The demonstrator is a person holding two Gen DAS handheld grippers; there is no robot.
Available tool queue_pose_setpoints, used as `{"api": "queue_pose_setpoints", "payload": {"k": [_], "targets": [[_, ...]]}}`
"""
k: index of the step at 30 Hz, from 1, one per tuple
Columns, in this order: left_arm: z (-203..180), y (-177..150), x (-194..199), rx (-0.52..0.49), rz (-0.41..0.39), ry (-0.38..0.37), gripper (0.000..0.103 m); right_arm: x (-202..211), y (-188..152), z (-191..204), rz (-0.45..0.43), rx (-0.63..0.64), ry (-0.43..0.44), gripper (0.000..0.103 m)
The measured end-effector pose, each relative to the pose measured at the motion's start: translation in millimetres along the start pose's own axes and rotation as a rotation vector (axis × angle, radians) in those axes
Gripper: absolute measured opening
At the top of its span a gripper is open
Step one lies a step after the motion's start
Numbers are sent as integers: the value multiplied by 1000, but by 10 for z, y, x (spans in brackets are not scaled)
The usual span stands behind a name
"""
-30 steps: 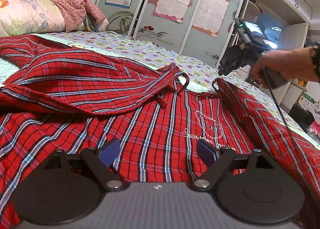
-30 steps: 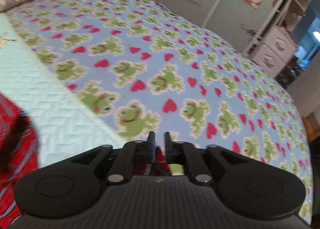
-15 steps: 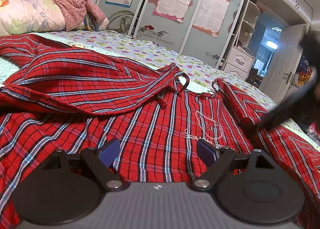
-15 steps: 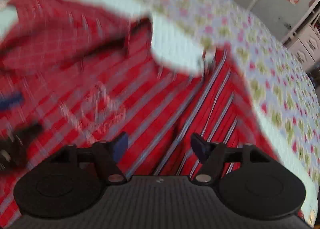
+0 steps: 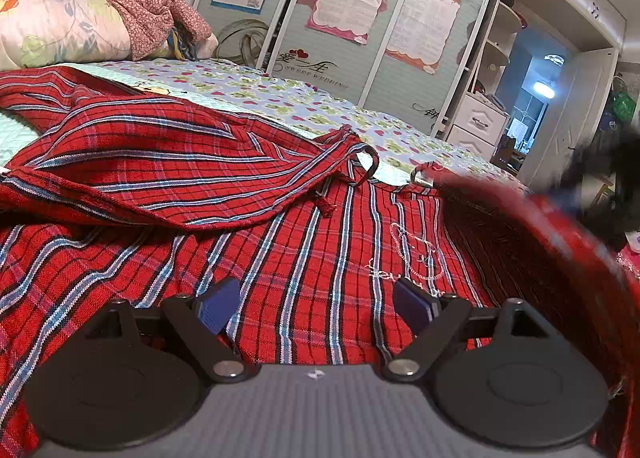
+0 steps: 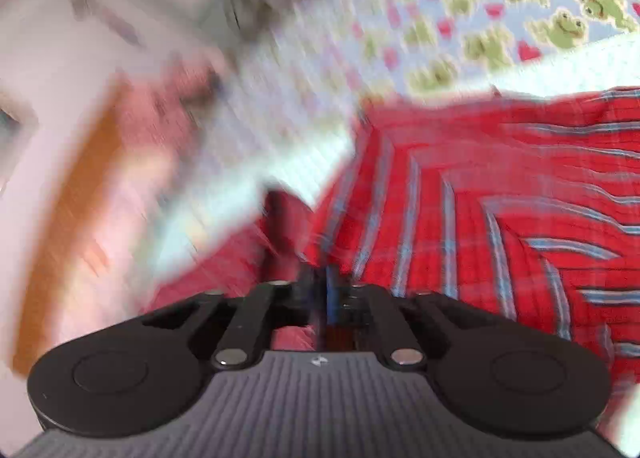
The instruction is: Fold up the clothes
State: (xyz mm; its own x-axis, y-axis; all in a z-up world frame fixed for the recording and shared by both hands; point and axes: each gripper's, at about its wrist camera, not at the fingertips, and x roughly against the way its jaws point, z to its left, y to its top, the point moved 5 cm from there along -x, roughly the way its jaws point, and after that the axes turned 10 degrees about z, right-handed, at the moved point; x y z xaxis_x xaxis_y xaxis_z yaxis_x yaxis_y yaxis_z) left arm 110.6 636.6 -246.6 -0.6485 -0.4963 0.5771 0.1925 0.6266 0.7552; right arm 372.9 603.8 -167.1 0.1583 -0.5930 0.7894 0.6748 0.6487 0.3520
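- Left: left sleeve (image 5: 192, 162) already folded across the red plaid garment (image 5: 304, 258), spread flat on the bed (image 5: 280, 98) for folding.
- Near centre: left gripper (image 5: 316, 308) hovering over the cloth, jaws wide, empty, seemingly waiting.
- Right: right gripper (image 6: 320, 290), jaws just closing, nearly together, pinching the right sleeve edge (image 5: 540, 226), lifted, likely to fold inward.

Both wrist views sit low and close over the red plaid garment (image 5: 320, 242), their shared ground.

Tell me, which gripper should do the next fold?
Probably the right gripper: its jaws have just been closing and look pinched on the shirt's lifted red edge. The left gripper is open, hovering above flat cloth.
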Motion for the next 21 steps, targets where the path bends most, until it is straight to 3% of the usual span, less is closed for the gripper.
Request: {"api": "queue_pose_setpoints", "payload": {"k": [2,3,4,6,10,16,21], "targets": [[0,-2,0,-1,0,1,87,19,-123,65,-50,178,-308,38],[-2,-3,0,-1,0,2,87,74,-195,129,-87,248,-422,38],[-3,-2,-1,-2,1,3,87,183,-296,236,-142,289,-470,39],[-8,-1,-2,-5,2,6,87,339,-600,526,-177,419,-466,39],[-12,5,-3,-7,7,10,87,248,-1648,1121,32,686,-392,40],[-14,6,-4,-9,10,11,87,69,-2000,705,89,481,-572,42],[-26,1,-7,-12,9,14,87,52,-1962,341,71,313,-632,42]]}}
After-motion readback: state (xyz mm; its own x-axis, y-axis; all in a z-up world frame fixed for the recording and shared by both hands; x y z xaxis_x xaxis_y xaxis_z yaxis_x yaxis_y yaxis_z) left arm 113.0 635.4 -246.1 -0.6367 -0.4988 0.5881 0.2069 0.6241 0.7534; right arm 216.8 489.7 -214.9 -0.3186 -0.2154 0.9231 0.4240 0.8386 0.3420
